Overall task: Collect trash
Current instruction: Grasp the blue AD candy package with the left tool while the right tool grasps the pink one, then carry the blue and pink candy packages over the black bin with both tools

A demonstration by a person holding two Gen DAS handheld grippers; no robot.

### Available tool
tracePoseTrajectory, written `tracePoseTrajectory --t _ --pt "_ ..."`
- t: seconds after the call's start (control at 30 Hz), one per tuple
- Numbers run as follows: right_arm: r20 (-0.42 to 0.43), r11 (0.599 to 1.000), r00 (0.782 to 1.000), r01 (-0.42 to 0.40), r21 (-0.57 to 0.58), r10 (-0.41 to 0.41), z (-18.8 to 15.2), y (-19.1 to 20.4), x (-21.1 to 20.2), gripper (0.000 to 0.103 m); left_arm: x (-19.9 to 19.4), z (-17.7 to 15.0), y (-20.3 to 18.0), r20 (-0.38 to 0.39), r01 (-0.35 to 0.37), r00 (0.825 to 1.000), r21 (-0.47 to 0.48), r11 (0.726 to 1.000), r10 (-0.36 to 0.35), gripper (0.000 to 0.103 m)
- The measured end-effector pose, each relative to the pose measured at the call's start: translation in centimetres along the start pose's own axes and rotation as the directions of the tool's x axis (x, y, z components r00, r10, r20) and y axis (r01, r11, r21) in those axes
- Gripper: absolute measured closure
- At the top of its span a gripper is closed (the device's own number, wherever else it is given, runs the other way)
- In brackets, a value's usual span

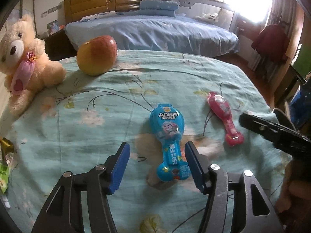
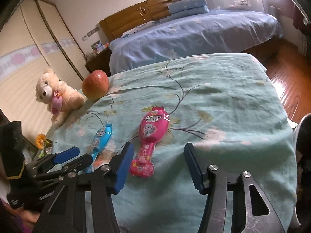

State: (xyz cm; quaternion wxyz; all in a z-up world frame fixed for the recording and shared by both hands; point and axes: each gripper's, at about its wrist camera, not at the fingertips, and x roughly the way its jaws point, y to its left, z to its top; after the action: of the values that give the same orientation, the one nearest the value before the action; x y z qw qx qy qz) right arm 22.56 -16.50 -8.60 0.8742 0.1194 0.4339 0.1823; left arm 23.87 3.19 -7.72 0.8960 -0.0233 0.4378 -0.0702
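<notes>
Probably the blue wrapper is very light and thin, a glossy plastic pack shaped like a spoon, so I judge it can slip or crumple when it is pinched; the narrow neck below its round head looks like the best place to take it. It lies flat on the green floral cover, and the left gripper hovers over its lower end with the jaws wide open, one on each side of the neck and holding nothing. Just to the right of the blue wrapper lies the pink wrapper of the same kind, apart from it. The right gripper is above the lower end of the pink one, jaws also open and empty. Far behind the blue wrapper stand an apple and a teddy bear, which are not trash. At the left edge, well apart from the blue wrapper, some green and gold packets are cut off, and I cannot tell what they are. Whether the wrappers are empty is not visible.
</notes>
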Motion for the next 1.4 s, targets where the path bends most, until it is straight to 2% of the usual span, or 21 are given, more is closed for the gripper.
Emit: tracePoseTrajectory --t 0.13,0.27,0.37,0.47,0.5,0.57,0.67,0.97,1.4 --pt "-0.017 1.0 1.0 0.014 -0.018 -0.014 0.5 0.5 1.2 0.048 0.8 0.3 -0.2 -0.007 0.011 1.0 0.0 1.0 -0.011 0.043" --pt "-0.032 0.999 0.999 0.031 -0.045 -0.032 1.0 1.2 2.6 0.048 2.6 0.9 0.3 -0.03 -0.008 1.0 -0.019 1.0 0.008 0.044" --pt "-0.037 0.994 0.997 0.058 -0.09 -0.061 1.3 1.9 3.5 0.048 3.4 1.2 0.3 -0.029 -0.032 0.999 -0.016 0.999 0.032 0.049" --pt "-0.042 0.989 0.996 0.078 -0.128 -0.084 1.6 2.3 4.1 0.048 3.7 1.3 -0.1 -0.023 -0.037 0.999 -0.004 0.999 0.037 0.066" --pt "-0.043 0.986 0.995 0.087 -0.142 -0.094 1.7 2.5 4.3 0.049 3.7 1.3 -0.1 -0.022 -0.028 0.999 -0.003 1.0 0.028 0.076" --pt "-0.045 0.978 0.992 0.111 -0.176 -0.121 1.6 3.0 4.5 0.058 3.7 1.3 0.0 -0.02 -0.021 1.0 -0.005 1.0 0.02 0.077" --pt "-0.044 0.972 0.991 0.115 -0.203 -0.127 1.4 3.4 4.4 0.06 3.5 1.2 0.1 -0.016 -0.009 1.0 -0.011 1.0 0.009 0.078" --pt "-0.01 0.984 0.995 0.092 -0.15 -0.095 0.3 2.2 1.1 0.06 2.1 0.7 0.4 0.003 0.044 0.999 -0.039 0.998 -0.044 0.078" --pt "0.03 0.992 0.994 0.11 -0.059 -0.108 -1.6 -1.3 -3.9 0.06 0.1 -0.4 -4.3 0.008 0.131 0.991 0.018 0.991 -0.131 0.078"
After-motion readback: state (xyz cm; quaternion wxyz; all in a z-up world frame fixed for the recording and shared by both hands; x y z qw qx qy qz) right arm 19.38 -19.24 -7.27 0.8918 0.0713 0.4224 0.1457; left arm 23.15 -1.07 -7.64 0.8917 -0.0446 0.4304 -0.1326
